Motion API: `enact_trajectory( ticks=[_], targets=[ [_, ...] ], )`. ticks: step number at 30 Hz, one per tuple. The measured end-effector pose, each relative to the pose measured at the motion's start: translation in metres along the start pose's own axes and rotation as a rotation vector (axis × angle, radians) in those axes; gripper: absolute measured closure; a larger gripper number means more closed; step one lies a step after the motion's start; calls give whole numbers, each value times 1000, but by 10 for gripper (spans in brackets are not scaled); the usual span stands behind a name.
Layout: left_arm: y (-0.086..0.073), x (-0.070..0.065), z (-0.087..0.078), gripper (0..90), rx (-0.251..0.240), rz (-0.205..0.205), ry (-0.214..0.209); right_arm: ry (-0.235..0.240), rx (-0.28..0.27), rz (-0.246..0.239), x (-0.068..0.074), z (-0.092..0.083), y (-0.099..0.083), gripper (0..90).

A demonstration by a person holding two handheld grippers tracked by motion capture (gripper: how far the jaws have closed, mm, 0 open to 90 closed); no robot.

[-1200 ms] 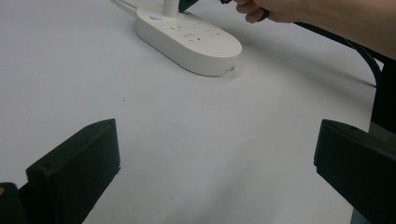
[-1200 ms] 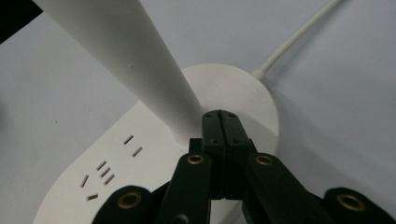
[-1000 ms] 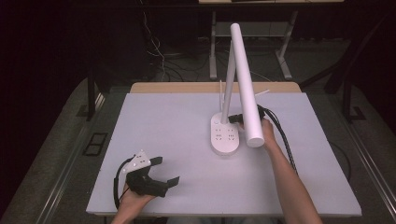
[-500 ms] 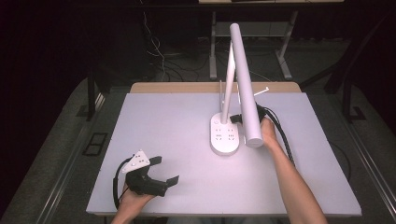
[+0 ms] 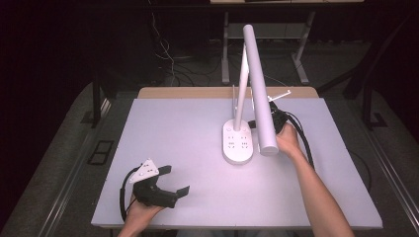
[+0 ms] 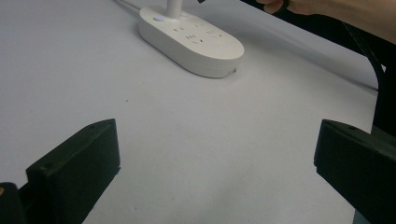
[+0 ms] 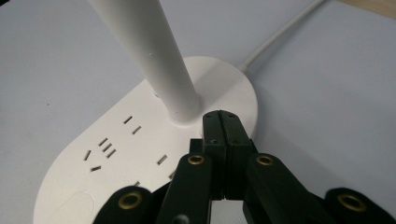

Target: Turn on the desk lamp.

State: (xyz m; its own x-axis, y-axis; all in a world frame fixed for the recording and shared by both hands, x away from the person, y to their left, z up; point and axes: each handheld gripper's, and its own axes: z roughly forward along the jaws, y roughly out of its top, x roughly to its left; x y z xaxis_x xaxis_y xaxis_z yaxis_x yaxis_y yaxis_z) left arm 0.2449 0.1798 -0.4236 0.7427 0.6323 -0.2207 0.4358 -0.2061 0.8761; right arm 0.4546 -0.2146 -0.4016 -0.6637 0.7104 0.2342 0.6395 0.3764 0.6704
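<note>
A white desk lamp stands mid-table: an oval base (image 5: pixel 238 143) with sockets on top, a slim upright stem (image 5: pixel 240 89) and a long tube head (image 5: pixel 259 89) that slopes toward me. My right gripper (image 5: pixel 267 119) sits just right of the stem, partly hidden behind the head. In the right gripper view its jaws are shut with nothing between them, tips (image 7: pixel 220 119) right at the foot of the stem (image 7: pixel 154 51) over the base (image 7: pixel 107 154). My left gripper (image 5: pixel 175 180) rests near the front left edge, open and holding nothing (image 6: pixel 215 158).
The lamp's white cable (image 7: pixel 280 32) runs off the base toward the far edge of the white tabletop (image 5: pixel 163 128). Black cables (image 5: pixel 301 138) trail from my right gripper along the forearm. Dark floor and table legs lie beyond the table.
My right hand has edged slightly away from me beside the lamp stem. The left gripper and the lamp have stayed where they were.
</note>
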Motion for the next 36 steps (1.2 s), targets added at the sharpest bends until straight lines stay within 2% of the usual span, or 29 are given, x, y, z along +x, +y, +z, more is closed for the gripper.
enact_trajectory(
  ticks=[10, 17, 20, 21, 22, 23, 24, 25, 26, 27, 28, 29, 31, 32, 33, 34, 36],
  targets=[
    [0, 0, 0, 0, -5, -4, -1, 3, -23, -4, 2, -23, -7, 899],
    [0, -1, 0, 0, -7, -5, -1, 13, -40, 4, 5, -40, -19, 890],
    [0, -1, 1, 0, -5, 0, -2, 24, -48, 29, 9, -50, -27, 720],
    [0, -1, 1, 0, -5, -1, -2, 24, -48, 29, 9, -50, -27, 720],
    [0, -1, 1, 0, -4, -2, -1, 32, -62, 39, 11, -56, -30, 640],
    [0, -1, 1, 0, -4, -3, 0, 32, -62, 39, 11, -56, -30, 640],
    [0, -1, 1, 0, -4, -3, 0, 38, -74, 46, 12, -59, -32, 594],
    [0, -1, 1, 0, -5, -3, 0, 39, -86, 65, 15, -64, -36, 473],
    [0, -1, 1, 0, -5, -4, 0, 39, -86, 65, 15, -64, -36, 473],
    [0, -1, 1, 0, -5, -4, 1, 38, -86, 67, 18, -68, -39, 349],
    [0, -1, 1, 0, -5, -4, 2, 34, -85, 69, 20, -70, -41, 280],
    [0, -1, 1, 0, -4, -5, 2, 34, -85, 69, 20, -70, -41, 280],
    [0, -2, 2, 0, -4, -8, 2, 32, -86, 67, 23, -74, -45, 146],
    [0, -2, 2, 0, -1, -6, 2, 28, -89, 68, 25, -76, -47, 105],
    [0, -2, 2, 0, -1, -4, 2, 20, -90, 66, 27, -78, -49, 103],
    [0, -2, 3, 0, -2, -3, 2, 6, -105, 65, 31, -83, -52, 0],
    [0, -2, 3, 0, 6, 1, 2, 14, -113, 61, 32, -85, -55, 5]
  ],
)
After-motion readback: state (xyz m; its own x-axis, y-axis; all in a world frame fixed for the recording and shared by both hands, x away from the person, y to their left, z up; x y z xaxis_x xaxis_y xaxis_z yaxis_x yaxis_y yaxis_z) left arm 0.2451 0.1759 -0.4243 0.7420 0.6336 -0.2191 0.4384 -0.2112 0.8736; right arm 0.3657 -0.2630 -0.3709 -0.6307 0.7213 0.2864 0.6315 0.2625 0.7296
